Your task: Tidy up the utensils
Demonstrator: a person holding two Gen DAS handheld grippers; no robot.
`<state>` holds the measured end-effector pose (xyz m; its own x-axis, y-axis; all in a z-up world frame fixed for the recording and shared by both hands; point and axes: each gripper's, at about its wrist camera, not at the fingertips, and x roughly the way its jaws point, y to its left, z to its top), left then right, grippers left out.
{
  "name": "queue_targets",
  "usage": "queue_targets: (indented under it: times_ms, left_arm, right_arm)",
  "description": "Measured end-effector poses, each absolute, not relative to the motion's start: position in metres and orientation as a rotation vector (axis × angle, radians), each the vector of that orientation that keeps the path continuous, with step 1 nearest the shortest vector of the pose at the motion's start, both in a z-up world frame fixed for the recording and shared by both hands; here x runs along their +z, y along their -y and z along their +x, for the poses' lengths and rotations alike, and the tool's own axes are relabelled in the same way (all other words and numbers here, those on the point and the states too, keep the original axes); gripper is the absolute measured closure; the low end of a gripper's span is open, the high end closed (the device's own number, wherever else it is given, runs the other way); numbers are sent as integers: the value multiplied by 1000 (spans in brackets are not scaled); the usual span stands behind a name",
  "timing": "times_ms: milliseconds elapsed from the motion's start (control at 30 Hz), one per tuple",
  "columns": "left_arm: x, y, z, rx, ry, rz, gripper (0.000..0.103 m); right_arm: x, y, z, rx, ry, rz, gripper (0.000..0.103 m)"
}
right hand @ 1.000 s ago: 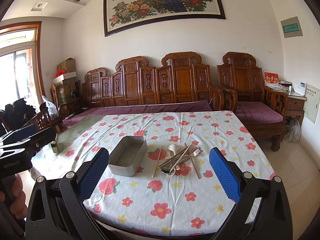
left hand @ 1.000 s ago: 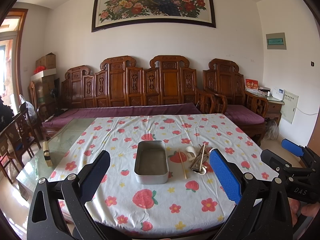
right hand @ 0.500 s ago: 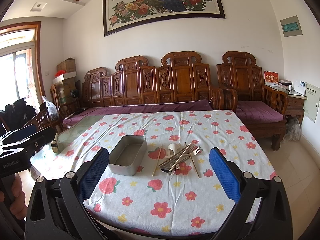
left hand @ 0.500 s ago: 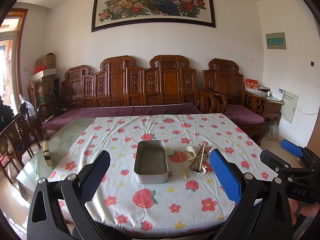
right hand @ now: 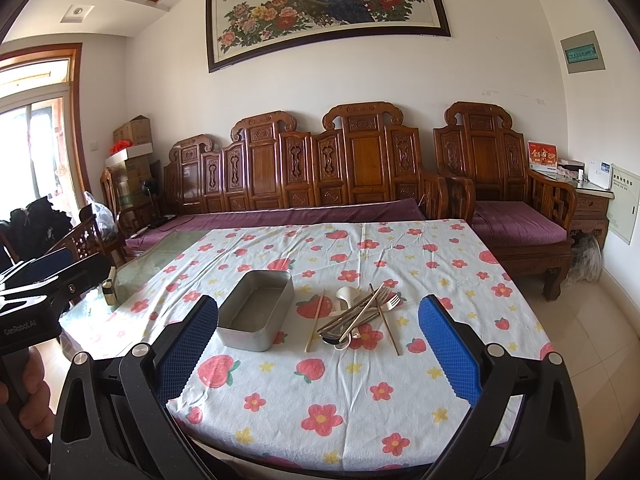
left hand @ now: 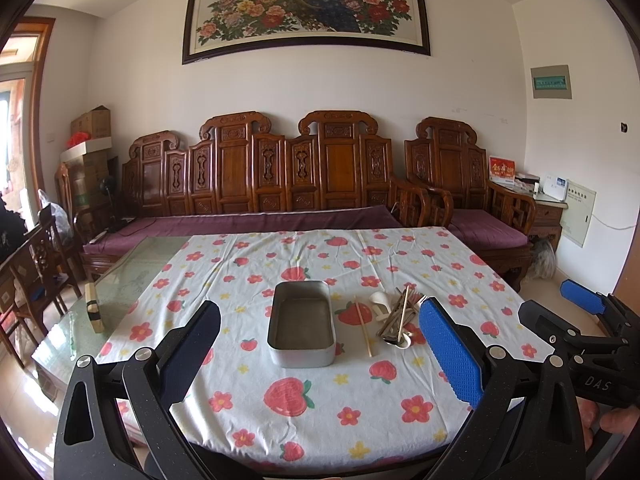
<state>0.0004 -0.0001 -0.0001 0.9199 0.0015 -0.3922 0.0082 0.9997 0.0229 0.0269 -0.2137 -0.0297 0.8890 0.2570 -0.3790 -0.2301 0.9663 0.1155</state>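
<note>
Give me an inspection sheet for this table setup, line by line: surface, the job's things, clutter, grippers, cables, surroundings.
Surface: tablecloth with strawberry print; bare glass at left.
Job's things: metal tin empty; pile of utensils beside it, apart; one chopstick lying between.
Clutter: small block on the glass.
Grippers: left gripper and right gripper both open, holding nothing, short of the table.
Cables: nothing seen on the table.
Surroundings: carved wooden bench, peacock painting, stacked boxes.

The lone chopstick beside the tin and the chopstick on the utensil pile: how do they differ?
The lone chopstick lies flat on the tablecloth, touching nothing; the piled chopstick rests across forks. The lone chopstick sits nearer the metal tin. Both are slim, pale wood.
</note>
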Motion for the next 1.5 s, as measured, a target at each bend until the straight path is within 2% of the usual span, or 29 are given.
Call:
queue_targets:
  times_ms: [667,1500]
  left_arm:
    - [-5,1,0,-7,-415,26,6]
    - [-72,2,60,-78,-679,58,6]
  right_arm:
    - [-30,212,27,253,-406,66,3]
    - [-75,210,84,300,-494,23,3]
